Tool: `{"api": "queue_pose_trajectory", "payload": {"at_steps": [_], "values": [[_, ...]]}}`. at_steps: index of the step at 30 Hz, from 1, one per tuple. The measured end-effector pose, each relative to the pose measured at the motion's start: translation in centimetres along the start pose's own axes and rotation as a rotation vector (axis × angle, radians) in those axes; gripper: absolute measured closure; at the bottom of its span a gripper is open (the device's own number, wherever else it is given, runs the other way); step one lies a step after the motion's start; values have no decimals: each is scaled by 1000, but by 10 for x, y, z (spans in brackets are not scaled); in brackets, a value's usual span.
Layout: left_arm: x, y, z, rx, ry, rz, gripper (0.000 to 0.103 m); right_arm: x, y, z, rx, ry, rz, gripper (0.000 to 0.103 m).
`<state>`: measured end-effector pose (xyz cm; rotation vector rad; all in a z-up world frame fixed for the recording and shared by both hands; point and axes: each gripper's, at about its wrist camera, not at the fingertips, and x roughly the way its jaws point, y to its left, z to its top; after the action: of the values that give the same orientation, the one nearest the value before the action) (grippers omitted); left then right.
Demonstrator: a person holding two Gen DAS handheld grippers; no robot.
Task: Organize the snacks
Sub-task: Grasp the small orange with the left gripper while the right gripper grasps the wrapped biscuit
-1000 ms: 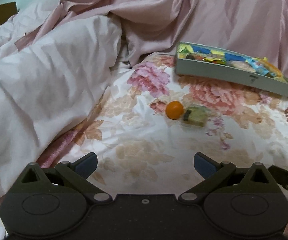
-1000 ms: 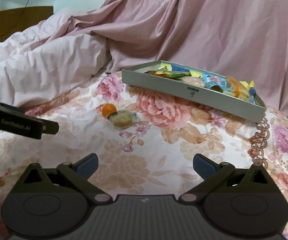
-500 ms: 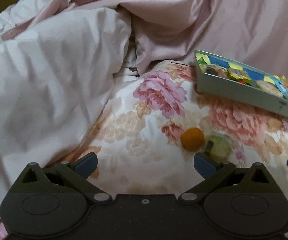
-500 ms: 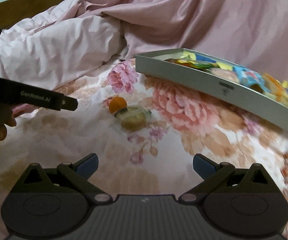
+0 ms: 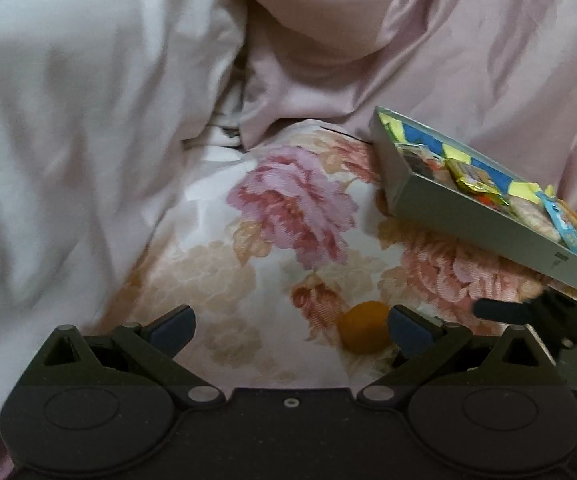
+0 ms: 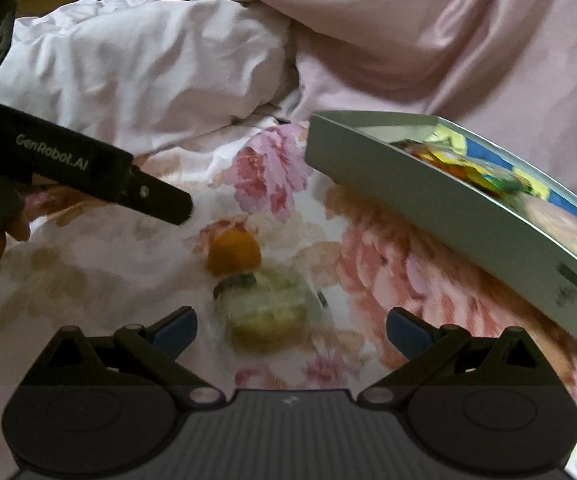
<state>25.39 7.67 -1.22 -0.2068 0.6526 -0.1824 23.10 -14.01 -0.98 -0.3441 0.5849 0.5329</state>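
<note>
Left gripper point(image 5: 290, 326): dark two-finger claw with blue pads, spread wide and holding nothing, low over the bed.
Right gripper point(image 6: 291, 326): same build, fingers wide apart and empty; in the left wrist view one of its dark fingers pokes in from the right, just under the tray's near wall.
Orange snack point(image 5: 364, 327): small round orange ball lying on the cover, just inside the left gripper's right pad point(image 5: 408, 330); whether it touches the pad cannot be told. In the right wrist view it lies beyond the green packet, with a dark finger of the left gripper reaching in from the left near it.
Green snack point(image 6: 266, 312): pale green round cake in a clear wrapper, blurred, lying between the right gripper's spread fingers and against the orange ball's near side.
Floral cover point(image 5: 288, 200): white quilted bedspread with pink and beige roses, carrying both loose snacks and the tray.
Tray point(image 6: 428, 184): shallow grey rectangular box with a blue and yellow inside, resting on the cover to the right, beyond the loose snacks and apart from them.
Tray contents point(image 5: 480, 186): a mix of wrapped snacks in yellow, orange and light blue packets, plus a pale round one.
White duvet point(image 5: 88, 140): crumpled, heaped at far left.
Pink sheet point(image 5: 428, 40): satin-like folds behind the tray.
</note>
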Motion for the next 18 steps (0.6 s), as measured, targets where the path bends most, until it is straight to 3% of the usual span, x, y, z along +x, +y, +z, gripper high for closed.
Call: {"api": "queue_pose_trajectory", "payload": {"at_steps": [5,9,13,18], "values": [[7,-4,-1,18,5,-36,1,23,-2,3,-53,15,74,1],[10,-8,-3,39,9,-57,1,30,-9,2,1,5,136,12],[11,-14,-5,66,12,-66,1,24,-11,-3,18,-14,134,30],[11,-19,-8,91,2,-70,1,13,-15,-11,53,-15,99,36]]}}
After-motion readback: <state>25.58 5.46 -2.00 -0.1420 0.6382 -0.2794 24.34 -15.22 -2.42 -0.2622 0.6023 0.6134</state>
